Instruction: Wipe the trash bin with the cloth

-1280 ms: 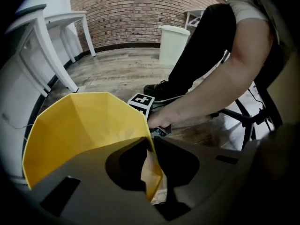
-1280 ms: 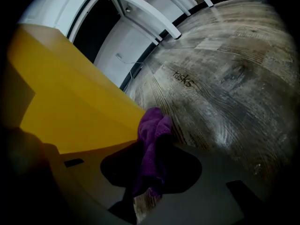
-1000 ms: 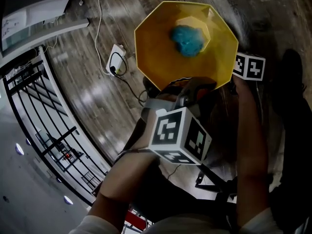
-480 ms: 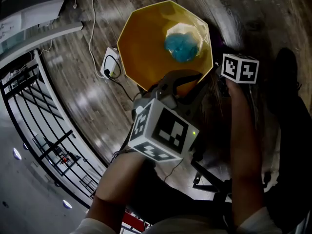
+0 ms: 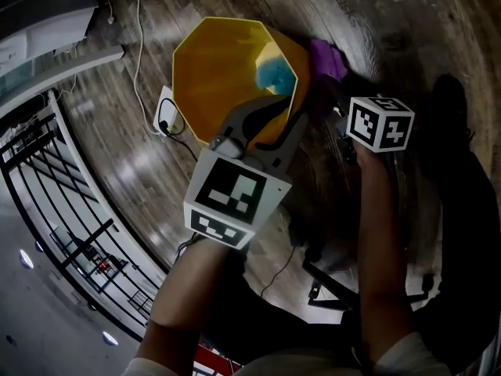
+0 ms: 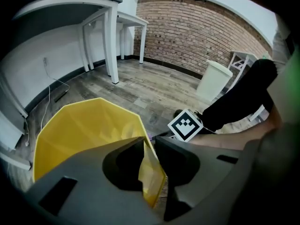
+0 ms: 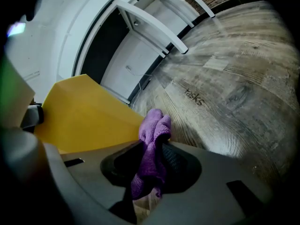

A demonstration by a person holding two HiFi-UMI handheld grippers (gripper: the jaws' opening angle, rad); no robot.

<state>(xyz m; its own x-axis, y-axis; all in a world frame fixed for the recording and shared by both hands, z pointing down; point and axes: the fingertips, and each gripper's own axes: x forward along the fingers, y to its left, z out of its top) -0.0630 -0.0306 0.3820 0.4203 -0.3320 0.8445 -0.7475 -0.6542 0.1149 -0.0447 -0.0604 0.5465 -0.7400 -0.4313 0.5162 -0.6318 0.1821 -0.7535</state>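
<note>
A yellow trash bin (image 5: 223, 65) stands tilted on the wood floor, with a blue crumpled thing (image 5: 274, 73) inside it. My left gripper (image 5: 270, 124) sits over the bin's near rim. In the left gripper view the yellow rim wall (image 6: 151, 172) lies between the jaws, which are opening, and both pads still touch it. My right gripper (image 5: 333, 84) is shut on a purple cloth (image 5: 327, 57) just right of the bin. In the right gripper view the cloth (image 7: 152, 142) hangs bunched between the jaws beside the bin's outer wall (image 7: 84, 111).
A white power strip (image 5: 164, 110) with its cable lies on the floor left of the bin. A black railing (image 5: 70, 210) runs along the left. White table legs (image 6: 112, 46), a white bin (image 6: 213, 78) and a brick wall stand further off. A black stand (image 5: 337, 288) is near my feet.
The bin has shifted left and tipped, so its opening looks narrower. My left gripper rose with the rim. The right gripper moved left and the purple cloth came into view beside the bin.
</note>
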